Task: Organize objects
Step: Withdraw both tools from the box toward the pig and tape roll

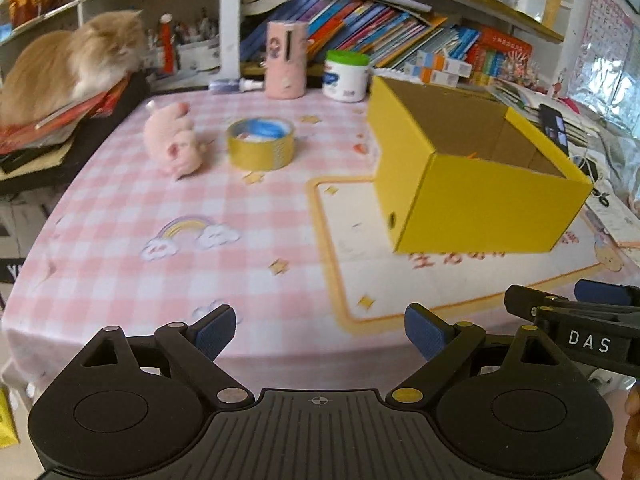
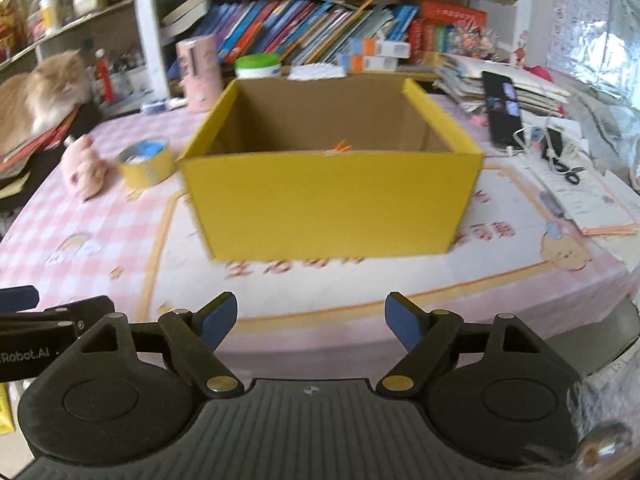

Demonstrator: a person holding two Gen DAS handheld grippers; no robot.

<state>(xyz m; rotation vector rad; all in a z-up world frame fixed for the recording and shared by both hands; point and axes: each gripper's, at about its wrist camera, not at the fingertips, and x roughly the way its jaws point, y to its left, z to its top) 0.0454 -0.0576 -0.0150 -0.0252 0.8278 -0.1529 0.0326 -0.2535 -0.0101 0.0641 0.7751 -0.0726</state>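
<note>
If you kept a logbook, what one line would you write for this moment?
left gripper: open, empty | right gripper: open, empty | pink pig toy, tape roll: on table | yellow box: open

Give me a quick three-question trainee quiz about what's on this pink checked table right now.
1. True or false: the pink plush pig lies inside the yellow cardboard box.
2. Which item sits nearest the pig? A) the yellow tape roll B) the white tub with a green lid C) the pink cylindrical holder
3. Fill in: the left claw and the right claw are both ____ and hold nothing.

Key: 1 false; 2 A; 3 open.
</note>
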